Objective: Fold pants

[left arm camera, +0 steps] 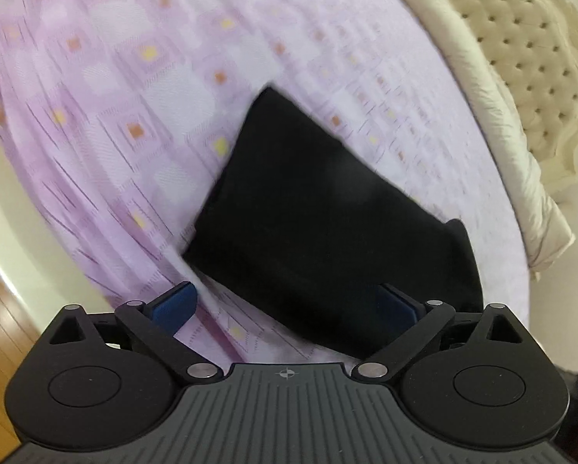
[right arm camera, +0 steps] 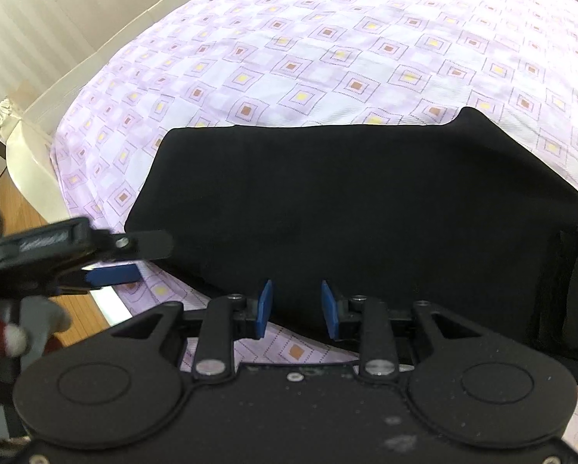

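Note:
The black pants (right arm camera: 347,201) lie folded in a broad band on the purple checked bedsheet (right arm camera: 308,50); they also show in the left wrist view (left arm camera: 320,212). My left gripper (left arm camera: 285,305) is wide open and empty, just off the near edge of the pants; it also shows in the right wrist view (right arm camera: 126,259), at the pants' left end. My right gripper (right arm camera: 296,307) is open, its blue pads a short way apart over the near edge of the pants, holding nothing.
A cream tufted headboard (left arm camera: 521,58) and a cream quilted cover (left arm camera: 482,108) run along the bed's far side. The cream bed frame (right arm camera: 29,147) curves at the left, with wooden floor (right arm camera: 14,201) beyond it.

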Action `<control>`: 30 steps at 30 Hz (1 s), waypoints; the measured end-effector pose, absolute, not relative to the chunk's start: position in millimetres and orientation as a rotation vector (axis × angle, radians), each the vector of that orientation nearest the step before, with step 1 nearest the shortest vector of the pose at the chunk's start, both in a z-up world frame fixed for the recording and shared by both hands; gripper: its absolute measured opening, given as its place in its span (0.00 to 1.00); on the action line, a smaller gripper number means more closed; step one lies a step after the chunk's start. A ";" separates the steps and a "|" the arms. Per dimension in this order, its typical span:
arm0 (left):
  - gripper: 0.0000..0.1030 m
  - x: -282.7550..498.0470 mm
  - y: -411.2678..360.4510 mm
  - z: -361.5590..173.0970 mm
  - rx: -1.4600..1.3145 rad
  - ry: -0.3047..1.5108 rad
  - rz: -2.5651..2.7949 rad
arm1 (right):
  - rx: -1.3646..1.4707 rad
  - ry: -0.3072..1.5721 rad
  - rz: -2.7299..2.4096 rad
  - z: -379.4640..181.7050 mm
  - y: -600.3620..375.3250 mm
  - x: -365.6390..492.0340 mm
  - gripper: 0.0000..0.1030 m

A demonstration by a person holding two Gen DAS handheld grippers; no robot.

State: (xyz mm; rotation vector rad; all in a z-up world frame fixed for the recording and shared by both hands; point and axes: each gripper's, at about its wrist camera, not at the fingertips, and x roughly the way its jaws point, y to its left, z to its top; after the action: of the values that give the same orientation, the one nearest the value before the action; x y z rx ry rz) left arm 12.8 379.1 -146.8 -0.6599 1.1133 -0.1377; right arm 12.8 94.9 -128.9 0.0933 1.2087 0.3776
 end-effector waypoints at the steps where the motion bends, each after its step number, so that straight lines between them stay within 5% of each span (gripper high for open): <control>1: 0.96 12.4 381.0 -142.3 -0.639 1.093 -0.127 | 0.093 1.209 0.376 -130.1 96.3 13.1 0.31; 28: 0.98 75.9 359.7 -180.6 -0.772 1.142 -0.366 | 0.129 1.205 0.322 -129.7 76.7 4.5 0.31; 30: 0.90 81.0 357.6 -182.0 -0.800 1.146 -0.311 | 0.130 1.200 0.317 -128.3 74.2 4.2 0.31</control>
State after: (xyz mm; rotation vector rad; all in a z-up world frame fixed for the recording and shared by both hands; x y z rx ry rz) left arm 81.0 357.6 -182.0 -0.8002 1.1458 -0.3110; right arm 4.2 74.2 -128.3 0.1303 1.1997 0.3165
